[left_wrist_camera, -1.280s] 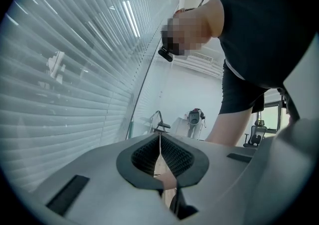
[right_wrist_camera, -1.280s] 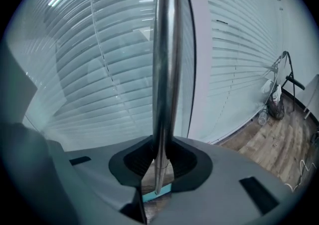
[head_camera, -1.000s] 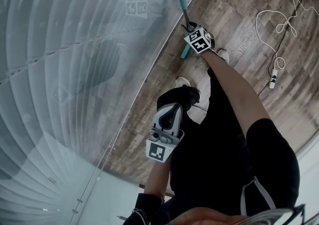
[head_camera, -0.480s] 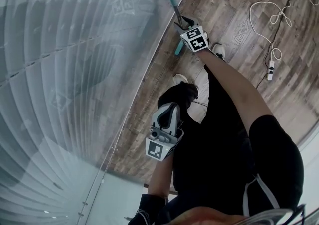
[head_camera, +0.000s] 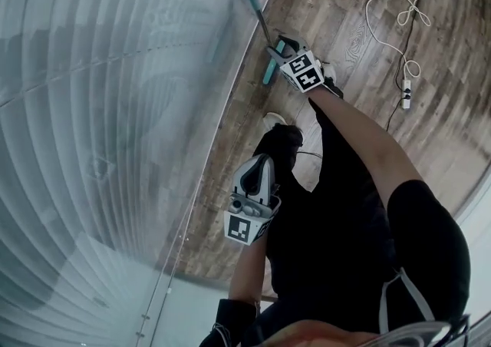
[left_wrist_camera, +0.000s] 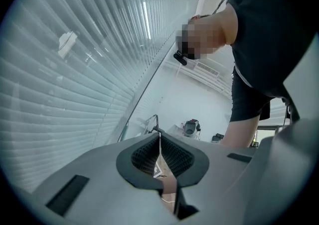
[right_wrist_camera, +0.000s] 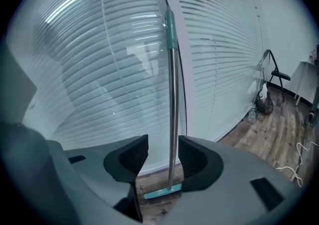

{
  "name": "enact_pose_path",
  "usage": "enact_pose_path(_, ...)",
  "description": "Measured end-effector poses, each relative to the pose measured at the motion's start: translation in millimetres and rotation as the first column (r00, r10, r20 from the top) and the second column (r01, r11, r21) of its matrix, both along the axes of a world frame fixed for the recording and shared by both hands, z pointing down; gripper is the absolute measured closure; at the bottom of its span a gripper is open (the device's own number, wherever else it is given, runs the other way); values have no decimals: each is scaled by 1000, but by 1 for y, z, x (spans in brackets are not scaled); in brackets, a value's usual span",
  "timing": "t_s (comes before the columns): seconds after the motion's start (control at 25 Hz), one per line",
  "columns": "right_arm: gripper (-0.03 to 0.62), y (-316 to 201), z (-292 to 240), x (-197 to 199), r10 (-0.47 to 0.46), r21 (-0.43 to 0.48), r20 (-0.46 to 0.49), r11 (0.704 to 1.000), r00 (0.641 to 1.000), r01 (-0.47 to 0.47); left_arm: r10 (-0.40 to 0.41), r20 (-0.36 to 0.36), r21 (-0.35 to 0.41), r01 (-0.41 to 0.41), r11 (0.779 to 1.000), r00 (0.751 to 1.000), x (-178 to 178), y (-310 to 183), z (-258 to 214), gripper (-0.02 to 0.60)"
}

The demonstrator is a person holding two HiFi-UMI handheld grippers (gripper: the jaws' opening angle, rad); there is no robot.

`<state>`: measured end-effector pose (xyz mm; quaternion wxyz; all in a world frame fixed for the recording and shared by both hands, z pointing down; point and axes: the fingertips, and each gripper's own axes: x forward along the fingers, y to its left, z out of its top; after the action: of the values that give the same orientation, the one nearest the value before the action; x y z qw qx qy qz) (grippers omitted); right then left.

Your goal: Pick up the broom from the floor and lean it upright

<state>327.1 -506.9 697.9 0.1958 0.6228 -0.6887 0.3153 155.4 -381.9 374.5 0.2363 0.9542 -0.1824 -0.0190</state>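
The left gripper was held at the person's side with its jaws pressed together and nothing between them. It had no part in the work.

Further right, the broom stood nearly upright. Its teal head sat on the floor at the foot of the glass wall, and its metal handle ran up along the glass and seemed to lean on it. The right gripper pointed down at the handle from just beside it. Its jaws had just been opening and stood wide, with the handle between them but touching neither pad.

By my reading, the leaning was done and this was the release. The next move called for drawing the right gripper straight back off the handle, without brushing it, and watching that the broom did not slide along the smooth glass.

The room had the glass wall on the left, curved by the lens and backed by closed horizontal blinds. Wood-plank flooring filled the middle. A white cable lay looped on the planks at the right and ended in a power strip. In the right gripper view, a black chair and a dark bag stood far off along the wall.
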Motion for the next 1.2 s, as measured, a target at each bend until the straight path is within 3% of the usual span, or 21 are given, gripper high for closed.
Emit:
enact_pose_path(0.28, 419, 44, -96, -28, -22, 40, -31, 999, 999, 23, 75, 39, -22, -75, 997, 996, -13, 10, -36, 558)
enact_pose_path(0.52, 419, 61, -202, -24, 36, 128, -12, 991, 999, -34, 72, 34, -10, -72, 997, 997, -15, 6, -90, 558)
enact_pose_path(0.72, 419, 69, -304, -13, 37, 256, -48, 966, 998, -24, -33, 48, 48, 31, 998, 998, -7, -4, -132, 558)
enact_pose_path(0.92, 433, 74, -400, -9, 62, 359, 36, 931, 997, -70, -88, 35, 120, 84, 989, 995, 13, -20, -186, 558)
enact_pose_path(1.08, 474, 92, -455, -19, 4, 420, 73, 907, 997, -34, -140, 14, 182, 135, 974, 990, 30, -31, -212, 558)
enact_pose_path(1.2, 553, 102, -501, -19, -27, 516, 72, 856, 997, -14, -193, 2, 216, 189, 958, 981, 38, -44, -229, 558)
